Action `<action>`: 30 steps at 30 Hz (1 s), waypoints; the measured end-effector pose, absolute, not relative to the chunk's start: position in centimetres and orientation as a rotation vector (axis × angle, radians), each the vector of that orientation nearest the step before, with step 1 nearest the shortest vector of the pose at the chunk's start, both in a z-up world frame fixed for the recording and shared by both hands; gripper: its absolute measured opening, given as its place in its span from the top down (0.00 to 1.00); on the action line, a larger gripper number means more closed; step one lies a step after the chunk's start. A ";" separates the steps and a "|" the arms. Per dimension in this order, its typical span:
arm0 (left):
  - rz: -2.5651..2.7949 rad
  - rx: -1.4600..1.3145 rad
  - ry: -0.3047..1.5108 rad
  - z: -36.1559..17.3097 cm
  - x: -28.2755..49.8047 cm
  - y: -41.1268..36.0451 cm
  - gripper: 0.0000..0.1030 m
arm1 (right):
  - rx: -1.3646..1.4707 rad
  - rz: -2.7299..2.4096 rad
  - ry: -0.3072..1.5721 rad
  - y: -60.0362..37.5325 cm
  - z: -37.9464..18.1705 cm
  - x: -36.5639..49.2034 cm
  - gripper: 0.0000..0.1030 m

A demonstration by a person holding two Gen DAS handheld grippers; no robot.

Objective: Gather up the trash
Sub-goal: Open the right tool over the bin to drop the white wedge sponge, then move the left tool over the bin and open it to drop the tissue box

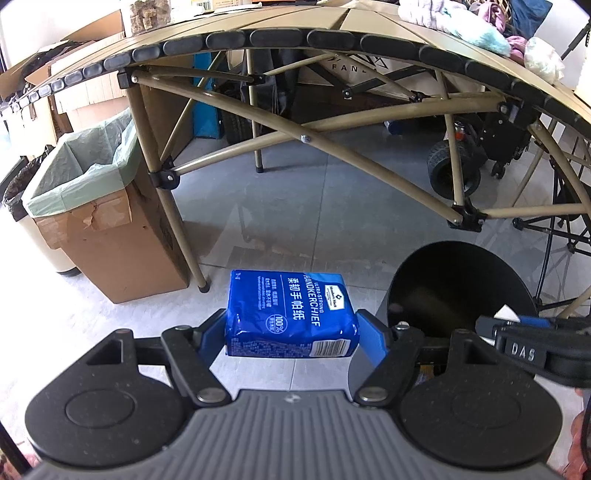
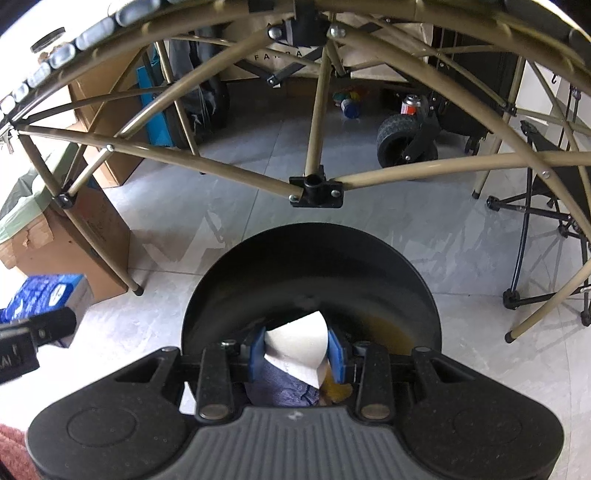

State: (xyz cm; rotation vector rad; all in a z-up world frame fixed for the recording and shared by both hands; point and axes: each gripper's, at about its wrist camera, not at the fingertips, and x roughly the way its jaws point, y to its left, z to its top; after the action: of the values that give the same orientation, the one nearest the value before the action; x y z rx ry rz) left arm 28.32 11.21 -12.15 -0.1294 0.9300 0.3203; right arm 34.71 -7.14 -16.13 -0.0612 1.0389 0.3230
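The lined box (image 1: 79,173) is standing far left by the bench leg. The left gripper (image 1: 291,332) is pinching a tissue pack (image 1: 291,314), long axis across its jaws, nearer the box. The right gripper (image 2: 298,354) is pinching paper (image 2: 295,347) over a black bin (image 2: 310,273).

Counted: one blue handkerchief pack (image 1: 291,317), one white paper scrap (image 2: 299,345), one black round bin (image 2: 310,280). One cardboard box lined with a green bag (image 1: 107,221), one folding bench (image 1: 295,33), one black rubber wheel (image 2: 399,142). Two grippers: left gripper (image 1: 291,332), right gripper (image 2: 298,350).
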 end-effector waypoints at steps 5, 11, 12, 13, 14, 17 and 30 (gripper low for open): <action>0.328 -0.130 0.947 -12.6 28.5 11.8 0.28 | -0.059 0.305 1.049 -7.3 -16.7 35.3 0.66; 0.341 -0.144 0.961 -13.0 28.3 12.8 0.28 | -0.056 0.272 1.061 -7.5 -17.0 35.7 0.50; 0.343 -0.146 0.960 -13.0 28.2 12.9 0.28 | -0.048 0.256 1.069 -7.6 -17.1 35.8 0.37; 0.345 -0.148 0.960 -13.0 28.1 13.0 0.28 | -0.046 0.234 1.072 -7.7 -17.1 35.9 0.24; 0.346 -0.151 0.962 -13.0 28.1 13.1 0.28 | -0.047 0.215 1.068 -7.8 -17.1 35.9 0.20; 0.343 -0.157 0.962 -12.9 27.9 13.2 0.28 | -0.054 0.191 1.060 -7.8 -17.0 35.9 0.13; 0.343 -0.157 0.954 -12.7 27.9 12.9 0.28 | -0.059 0.197 1.061 -8.2 -16.9 35.8 0.10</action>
State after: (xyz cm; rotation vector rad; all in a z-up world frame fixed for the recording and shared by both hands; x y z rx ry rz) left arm 27.95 12.94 -12.71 -0.1566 0.9539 0.3428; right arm 35.82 -8.15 -16.89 -0.0589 1.0607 0.1967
